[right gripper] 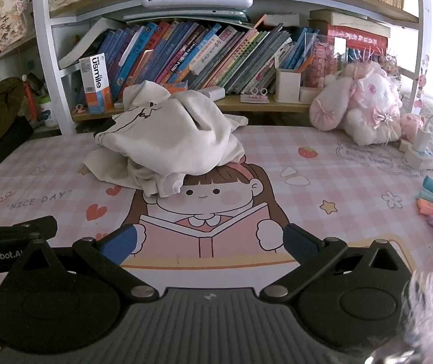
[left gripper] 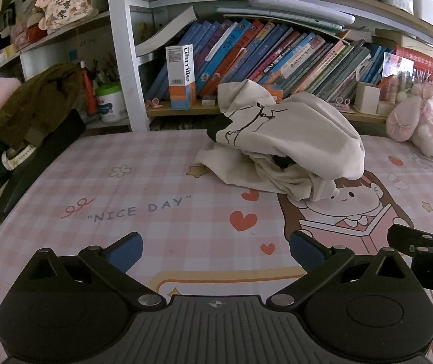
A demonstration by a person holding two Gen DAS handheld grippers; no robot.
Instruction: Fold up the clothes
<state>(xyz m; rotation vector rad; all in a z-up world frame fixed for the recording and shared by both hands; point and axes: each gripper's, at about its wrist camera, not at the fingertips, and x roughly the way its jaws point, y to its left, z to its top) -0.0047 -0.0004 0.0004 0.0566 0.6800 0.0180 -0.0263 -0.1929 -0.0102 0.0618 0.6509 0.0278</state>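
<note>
While both tools hovered low over the near edge of the tabletop (left gripper: pixel 161 182), the left hand-held gripper (left gripper: pixel 215 250) stood with its blue-padded fingers (left gripper: pixel 127 250) spread wide and nothing between them. The right hand-held gripper (right gripper: pixel 209 241) was likewise spread wide and empty, its tips above the printed open book of the cartoon girl (right gripper: pixel 207 194) on the pink checked mat. A crumpled cream garment (left gripper: pixel 286 145) with a black line drawing lay heaped on the mat well apart from both, at about 1 o'clock from the left tool and 11 o'clock from the right one (right gripper: pixel 171 142); its lower fold covered the top of the girl's head. Behind the heap ran a bookshelf (right gripper: pixel 204 57) of leaning books, with an orange and white box (left gripper: pixel 181 77) standing at the heap's 10 o'clock. A pink plush rabbit (right gripper: pixel 365 103) sat at the right tool's 2 o'clock, and an olive jacket (left gripper: pixel 37 100) was draped at the left tool's 10 o'clock.
</note>
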